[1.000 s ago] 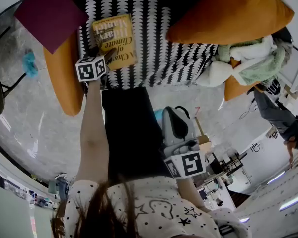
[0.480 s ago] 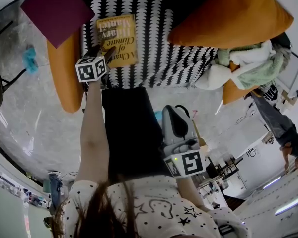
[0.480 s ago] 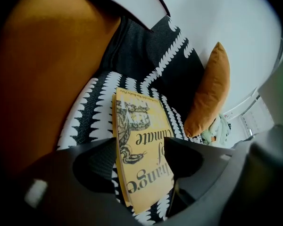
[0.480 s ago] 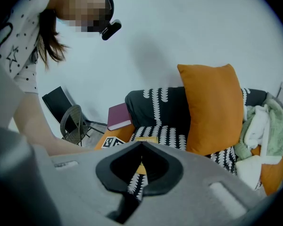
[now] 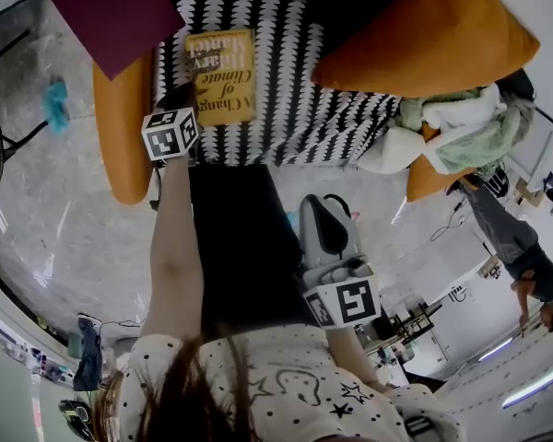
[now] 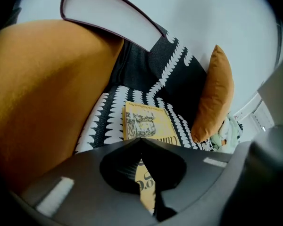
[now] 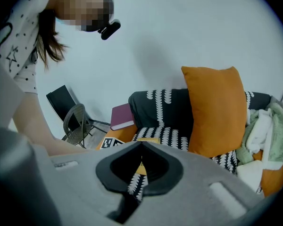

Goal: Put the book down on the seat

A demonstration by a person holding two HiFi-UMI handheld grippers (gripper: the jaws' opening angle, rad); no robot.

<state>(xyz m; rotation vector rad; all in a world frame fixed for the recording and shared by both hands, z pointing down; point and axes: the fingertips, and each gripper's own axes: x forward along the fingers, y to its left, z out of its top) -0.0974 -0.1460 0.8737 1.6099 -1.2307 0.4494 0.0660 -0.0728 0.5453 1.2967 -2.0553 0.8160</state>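
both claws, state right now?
Left claw: closed, jaws just shut, nothing between them; book lies on the seat.
Right claw: closed, empty.

The person wears a cream short-sleeved top point(image 5: 286, 389) scattered with small black dots, black stars and a looping line drawing — below it a plain black garment point(image 5: 240, 247) covers the legs. A small black camera point(image 7: 108, 29) juts out at the head. The left tool point(image 5: 182, 92) is dark grey to black; the right tool point(image 5: 316, 203) is pale grey and rounded. The left cube point(image 5: 170, 133) and the right cube point(image 5: 343, 302) are white, printed with black square markers.
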